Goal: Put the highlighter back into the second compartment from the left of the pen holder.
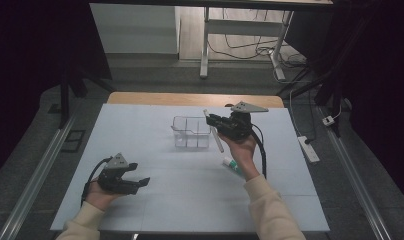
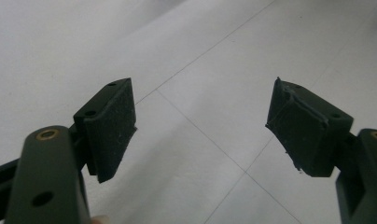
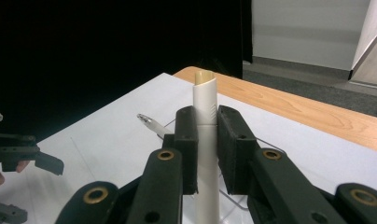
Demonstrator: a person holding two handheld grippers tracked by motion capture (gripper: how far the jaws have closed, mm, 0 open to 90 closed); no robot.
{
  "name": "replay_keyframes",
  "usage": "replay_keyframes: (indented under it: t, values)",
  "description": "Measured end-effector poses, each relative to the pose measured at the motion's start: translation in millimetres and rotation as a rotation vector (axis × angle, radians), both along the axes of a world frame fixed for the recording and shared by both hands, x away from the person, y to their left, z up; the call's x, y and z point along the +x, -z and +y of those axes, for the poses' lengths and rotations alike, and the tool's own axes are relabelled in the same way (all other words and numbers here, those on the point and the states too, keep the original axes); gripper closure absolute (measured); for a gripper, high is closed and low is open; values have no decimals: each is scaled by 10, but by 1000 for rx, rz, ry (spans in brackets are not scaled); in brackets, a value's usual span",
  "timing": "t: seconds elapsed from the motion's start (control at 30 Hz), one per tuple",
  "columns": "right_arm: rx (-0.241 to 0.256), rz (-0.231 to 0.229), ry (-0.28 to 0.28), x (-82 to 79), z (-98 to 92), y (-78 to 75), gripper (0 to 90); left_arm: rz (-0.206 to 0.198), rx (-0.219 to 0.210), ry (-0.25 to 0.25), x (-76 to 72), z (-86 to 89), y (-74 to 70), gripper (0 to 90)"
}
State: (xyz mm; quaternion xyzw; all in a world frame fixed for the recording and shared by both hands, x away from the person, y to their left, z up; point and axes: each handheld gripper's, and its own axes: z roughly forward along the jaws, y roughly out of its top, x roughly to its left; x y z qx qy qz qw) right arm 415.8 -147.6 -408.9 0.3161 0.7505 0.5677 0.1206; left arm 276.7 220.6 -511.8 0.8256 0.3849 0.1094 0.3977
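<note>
My right gripper (image 1: 209, 120) is raised beside the right side of a clear divided box (image 1: 190, 132) and is shut on a white stick-like tube (image 1: 218, 142). The tube slants down past the box's right wall. In the right gripper view the jaws (image 3: 206, 116) clamp the white tube (image 3: 205, 100) near its upper part, and its cream-coloured end sticks up above them. My left gripper (image 1: 141, 173) hovers low at the front left, open and holding nothing. In the left gripper view its gripper (image 2: 203, 121) has only white table surface between the pads.
A small white tube with a green cap (image 1: 232, 166) lies on the table by the right wrist. A thin silvery item (image 3: 148, 122) rests at the clear box's edge (image 3: 171, 124). A wooden table edge (image 1: 190, 98) runs behind the white surface (image 1: 140, 130).
</note>
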Motion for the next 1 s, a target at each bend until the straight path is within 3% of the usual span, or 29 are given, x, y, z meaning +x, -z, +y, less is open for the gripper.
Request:
replay_keyframes:
  t: [1.0]
  values:
    - [5,-32,-7,196,271,-141,780,0,-4,4,0,8,-5,237]
